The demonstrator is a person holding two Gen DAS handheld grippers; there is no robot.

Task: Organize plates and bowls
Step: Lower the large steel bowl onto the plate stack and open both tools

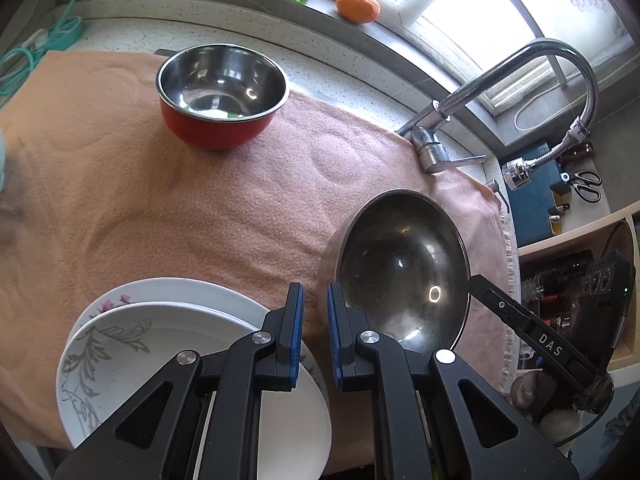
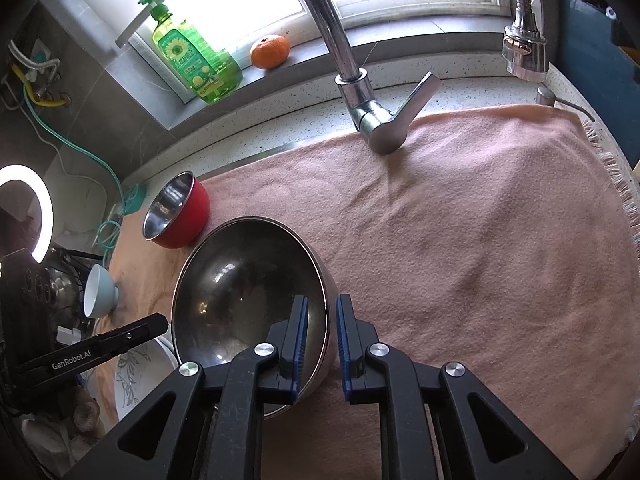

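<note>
Steel bowl (image 2: 250,296) sits on the pink towel (image 2: 460,240) over the sink area, just right of the stacked plates (image 1: 168,344).

Right tongs (image 2: 322,330) straddle its near rim, one pad inside, one outside. There's a visible gap at the outer pad, so the jaws are apart with the rim between them, not clamped.

Left tongs (image 1: 314,328) are nearly together, with nothing between them, hovering between the plates and the bowl.

Handling guess:
- The bowl is thin steel: light, stiff and won't break, but it's polished and slick. Take it at the rim, pads square across the wall, and expect it to swing or slip if gripped shallow.
- The red bowl (image 1: 222,96), further back on the towel, has the same steel lining; it looks smaller, so it might nest inside.
- The plates look ceramic: heavier and chippable, so set things down softly near them.
- The towel gives, so the bowl may rock.
</note>
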